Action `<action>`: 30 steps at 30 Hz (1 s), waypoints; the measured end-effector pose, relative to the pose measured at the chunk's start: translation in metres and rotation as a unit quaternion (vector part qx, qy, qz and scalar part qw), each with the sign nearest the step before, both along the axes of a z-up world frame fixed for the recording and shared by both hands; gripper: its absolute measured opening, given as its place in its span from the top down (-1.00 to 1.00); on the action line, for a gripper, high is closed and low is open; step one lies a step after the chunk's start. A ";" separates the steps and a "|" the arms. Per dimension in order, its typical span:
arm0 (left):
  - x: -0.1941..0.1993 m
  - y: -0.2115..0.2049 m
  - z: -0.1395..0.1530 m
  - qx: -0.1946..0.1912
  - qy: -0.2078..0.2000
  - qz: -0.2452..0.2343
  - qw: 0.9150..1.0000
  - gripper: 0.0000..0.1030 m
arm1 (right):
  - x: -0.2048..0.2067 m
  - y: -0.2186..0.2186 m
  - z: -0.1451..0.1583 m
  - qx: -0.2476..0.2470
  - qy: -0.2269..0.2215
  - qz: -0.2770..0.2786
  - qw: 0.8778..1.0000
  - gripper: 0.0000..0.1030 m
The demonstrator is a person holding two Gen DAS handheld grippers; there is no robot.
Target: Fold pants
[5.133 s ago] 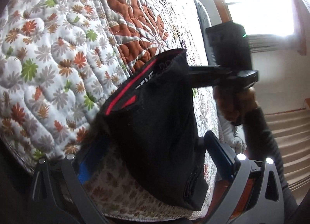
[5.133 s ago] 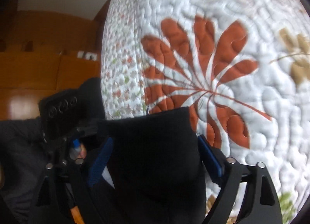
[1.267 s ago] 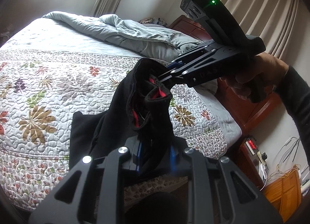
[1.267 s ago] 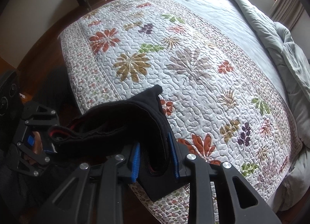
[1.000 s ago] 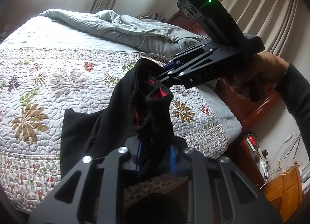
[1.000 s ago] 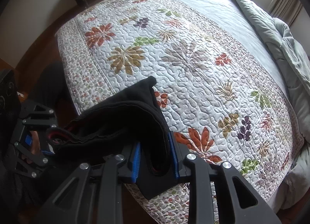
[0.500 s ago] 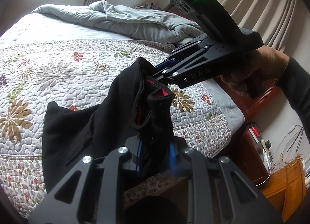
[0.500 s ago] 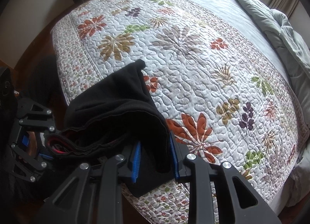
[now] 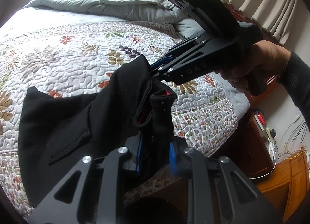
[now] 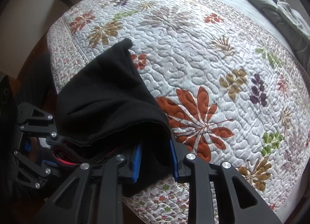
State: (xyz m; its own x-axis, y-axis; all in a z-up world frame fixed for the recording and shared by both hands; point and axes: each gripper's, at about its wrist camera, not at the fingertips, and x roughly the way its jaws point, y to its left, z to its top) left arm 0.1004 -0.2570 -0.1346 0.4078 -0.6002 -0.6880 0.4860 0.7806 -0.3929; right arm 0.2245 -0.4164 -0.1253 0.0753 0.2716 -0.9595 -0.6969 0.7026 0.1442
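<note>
Left wrist view: left gripper (image 9: 155, 154) clamped on a bunched fold of the black pants (image 9: 67, 123) at the waistband, red lining showing. Right gripper (image 9: 155, 70), held in the person's hand (image 9: 250, 67), clamped on the same waistband edge just beyond. Right wrist view confirms: right gripper (image 10: 155, 161) pinching thick black cloth between its blue pads (image 10: 137, 161). Pants hang between both grippers; far end drapes onto the floral quilt (image 10: 213, 59) near the bed's corner. Step judged: laying the garment down for a fold. Next move likely needs the held edge lowered evenly onto the quilt, cloth kept taut, before release.
</note>
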 end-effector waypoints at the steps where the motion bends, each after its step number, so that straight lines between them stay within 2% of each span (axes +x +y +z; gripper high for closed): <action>1: 0.000 -0.002 -0.003 0.002 0.003 -0.002 1.000 0.60 | 0.000 -0.003 -0.004 0.001 0.003 -0.002 1.000 0.50; 6: 0.001 -0.013 -0.022 0.011 0.022 -0.012 1.000 0.60 | -0.003 -0.017 -0.023 0.021 0.014 -0.019 0.999 0.49; 10: 0.001 -0.017 -0.031 0.013 0.033 -0.019 0.999 0.59 | -0.010 -0.035 -0.033 0.059 0.021 -0.052 0.997 0.43; 13: 0.001 -0.018 -0.037 0.012 0.043 -0.025 0.999 0.57 | -0.016 -0.052 -0.038 0.090 0.028 -0.097 0.991 0.32; 14: 0.001 -0.017 -0.039 0.011 0.048 -0.028 0.998 0.56 | -0.019 -0.061 -0.039 0.102 0.033 -0.119 0.987 0.26; 15: 0.002 -0.016 -0.042 0.006 0.056 -0.031 0.998 0.56 | -0.021 -0.069 -0.041 0.112 0.039 -0.142 0.983 0.09; 17: 0.003 -0.013 -0.045 -0.002 0.070 -0.036 0.997 0.55 | -0.029 -0.094 -0.047 0.146 0.063 -0.206 0.965 -0.01; 18: 0.004 -0.012 -0.047 -0.007 0.077 -0.037 0.996 0.53 | -0.034 -0.105 -0.051 0.161 0.073 -0.235 0.956 -0.12; 19: 0.005 -0.009 -0.050 -0.014 0.086 -0.039 0.995 0.52 | -0.042 -0.120 -0.054 0.194 0.085 -0.271 0.939 -0.16; 20: 0.005 -0.007 -0.051 -0.020 0.092 -0.042 0.995 0.51 | -0.048 -0.129 -0.055 0.217 0.086 -0.291 0.928 -0.18; 22: 0.004 -0.004 -0.052 -0.028 0.094 -0.045 0.994 0.50 | -0.067 -0.145 -0.056 0.294 0.096 -0.336 0.890 -0.38; 23: 0.004 -0.003 -0.052 -0.031 0.096 -0.047 0.994 0.49 | -0.073 -0.149 -0.058 0.325 0.101 -0.346 0.874 -0.46; 24: 0.003 -0.001 -0.051 -0.037 0.102 -0.051 0.993 0.37 | -0.081 -0.152 -0.060 0.355 0.104 -0.356 0.858 -0.52; 25: 0.003 0.001 -0.050 -0.047 0.106 -0.056 0.992 -0.01 | -0.089 -0.151 -0.065 0.386 0.108 -0.365 0.840 -0.54; 27: -0.001 0.006 -0.044 -0.078 0.113 -0.065 0.988 -0.51 | -0.096 -0.147 -0.073 0.413 0.115 -0.374 0.822 -0.55; 28: -0.005 0.009 -0.038 -0.089 0.106 -0.068 0.988 -0.63 | -0.100 -0.142 -0.079 0.430 0.123 -0.375 0.812 -0.55; 29: -0.009 0.012 -0.032 -0.089 0.093 -0.073 0.989 -0.67 | -0.102 -0.137 -0.085 0.438 0.129 -0.379 0.805 -0.56; 30: -0.012 0.015 -0.026 -0.088 0.083 -0.076 0.990 -0.70 | -0.103 -0.134 -0.089 0.433 0.130 -0.383 0.805 -0.56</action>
State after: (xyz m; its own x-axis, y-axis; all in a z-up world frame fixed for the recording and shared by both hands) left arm 0.0885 -0.2421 -0.1607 0.1938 -0.7625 -0.6172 0.5093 0.6159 -0.6010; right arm 0.1210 -0.5509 -0.2144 0.3656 0.8177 -0.4446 0.0262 0.4685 0.8831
